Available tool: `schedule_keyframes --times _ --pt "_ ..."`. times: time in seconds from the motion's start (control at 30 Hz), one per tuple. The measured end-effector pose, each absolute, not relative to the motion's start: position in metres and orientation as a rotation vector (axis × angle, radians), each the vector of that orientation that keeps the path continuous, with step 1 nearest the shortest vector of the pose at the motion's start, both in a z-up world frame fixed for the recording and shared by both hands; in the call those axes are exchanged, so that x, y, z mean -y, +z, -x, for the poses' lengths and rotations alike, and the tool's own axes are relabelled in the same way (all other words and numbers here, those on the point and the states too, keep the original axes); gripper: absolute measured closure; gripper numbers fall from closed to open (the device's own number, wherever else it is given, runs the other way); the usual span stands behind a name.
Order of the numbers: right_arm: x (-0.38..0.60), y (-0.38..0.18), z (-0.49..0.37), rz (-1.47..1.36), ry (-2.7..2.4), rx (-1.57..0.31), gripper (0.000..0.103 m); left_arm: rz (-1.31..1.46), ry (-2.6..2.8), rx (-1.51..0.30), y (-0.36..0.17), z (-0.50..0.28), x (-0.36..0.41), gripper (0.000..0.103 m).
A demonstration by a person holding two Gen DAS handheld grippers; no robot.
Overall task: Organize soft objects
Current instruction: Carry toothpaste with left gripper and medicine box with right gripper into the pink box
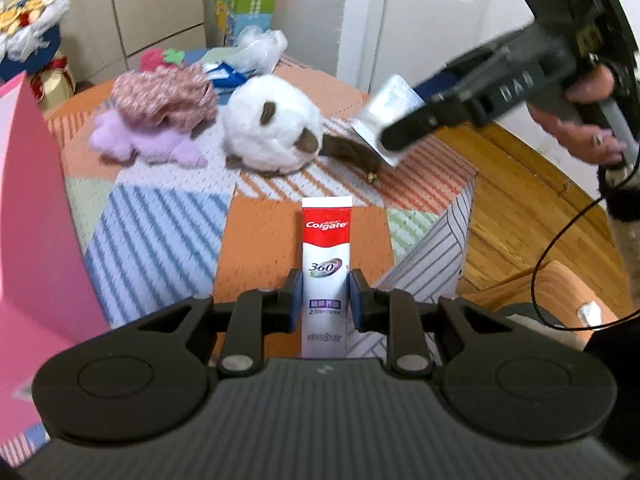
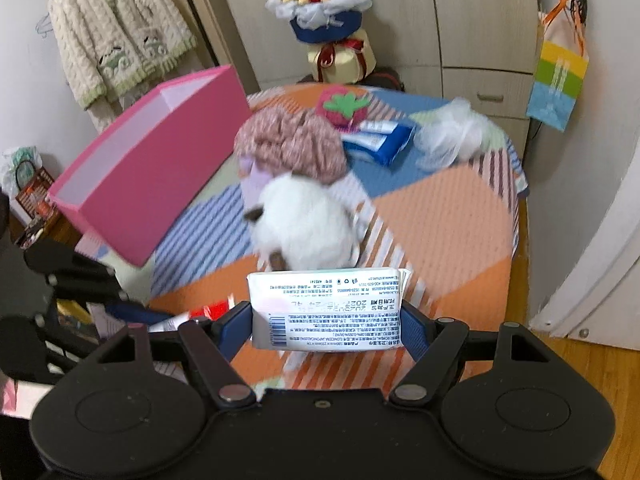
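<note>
Left gripper (image 1: pixel 324 294) clamped on a toothpaste tube (image 1: pixel 326 264), centre of the left view, tube pointing straight ahead over the patchwork cover (image 1: pixel 256 232). Up at the right of that frame, right gripper (image 1: pixel 390 142) clenched on a tissue pack (image 1: pixel 386 114) (silver side showing, slightly blurred), hand (image 1: pixel 588 120) wrapped round the grip behind it.

Over in the right view, same pack (image 2: pixel 326 308) dead centre between the blue pads (image 2: pixel 416 330), printed label facing the lens, right gripper (image 2: pixel 326 330) tight on both sides. Left gripper (image 2: pixel 132 312) visible at the lower left there, tube (image 2: pixel 192 318) barely peeking out.

On the cover: white plush (image 1: pixel 272 128) mid-frame with brown ears, brown tail trailing right; pink floral cloth (image 1: pixel 164 98) heaped just left of it atop something lilac (image 1: pixel 120 140). Strawberry plush (image 2: pixel 344 106) behind the cloth, blue packet (image 2: pixel 380 140) beside it, white plastic bag (image 2: pixel 452 132) further right. Pink box (image 2: pixel 160 160) open at the left of the right view, sitting on the cover's edge (insides not visible).
</note>
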State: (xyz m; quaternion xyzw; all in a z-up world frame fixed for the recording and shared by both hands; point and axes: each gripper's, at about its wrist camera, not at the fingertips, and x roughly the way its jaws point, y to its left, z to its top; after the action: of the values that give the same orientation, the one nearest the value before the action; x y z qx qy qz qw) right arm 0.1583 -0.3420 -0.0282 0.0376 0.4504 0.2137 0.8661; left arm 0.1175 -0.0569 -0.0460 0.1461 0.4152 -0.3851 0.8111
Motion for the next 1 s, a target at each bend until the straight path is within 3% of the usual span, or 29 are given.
schedule_keyframes --times 0.6,1.0 --pt "0.267 -0.008 -0.114 -0.109 0.738 -0.987 0.023 -0.104 -0.653 -0.941 -0.019 -0.076 -0.037 0.08" --pt "0.196 0.03 -0.12 -0.045 0.911 -0.899 0.023 0.02 -0.466 -0.792 0.034 -0.043 -0.115 0.08"
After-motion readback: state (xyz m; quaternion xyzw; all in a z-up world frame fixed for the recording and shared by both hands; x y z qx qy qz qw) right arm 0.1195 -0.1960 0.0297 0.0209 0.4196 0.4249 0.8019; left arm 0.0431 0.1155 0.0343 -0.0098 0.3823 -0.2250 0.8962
